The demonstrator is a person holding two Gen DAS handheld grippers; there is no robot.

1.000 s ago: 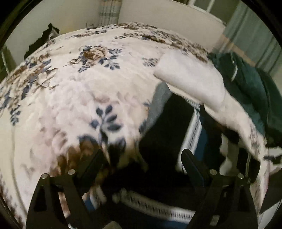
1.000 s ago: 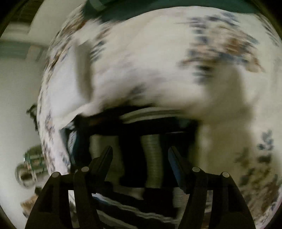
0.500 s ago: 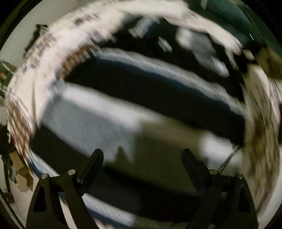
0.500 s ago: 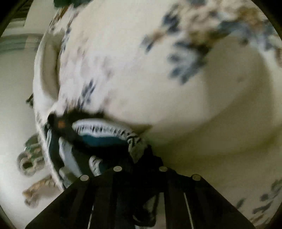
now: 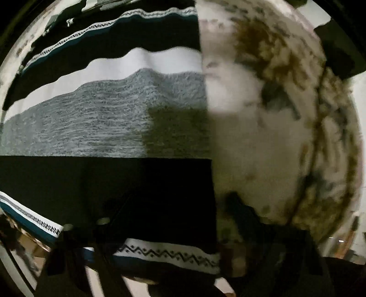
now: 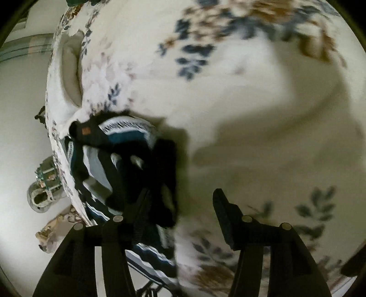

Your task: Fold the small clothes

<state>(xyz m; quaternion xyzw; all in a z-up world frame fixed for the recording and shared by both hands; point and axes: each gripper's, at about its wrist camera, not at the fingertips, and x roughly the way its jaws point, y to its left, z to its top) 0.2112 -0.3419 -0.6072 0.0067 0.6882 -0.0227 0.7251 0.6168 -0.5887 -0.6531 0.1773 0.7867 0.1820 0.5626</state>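
Observation:
A striped knit garment with black, white, grey and teal bands lies flat on the floral bedspread, filling the left of the left wrist view; its right edge runs straight down the middle. My left gripper is open, low over the garment's black band at that edge. In the right wrist view the same garment lies bunched at the bed's left edge. My right gripper is open and empty, its left finger over the garment and its right finger over bare bedspread.
The floral bedspread covers the bed. A white pillow lies at the far left. The floor beside the bed holds a small round object. A dark green garment shows at the top edge.
My right gripper was shut on the garment half a second ago and has opened, letting it go. My left gripper has moved over the garment to its right edge. Both views have swung.

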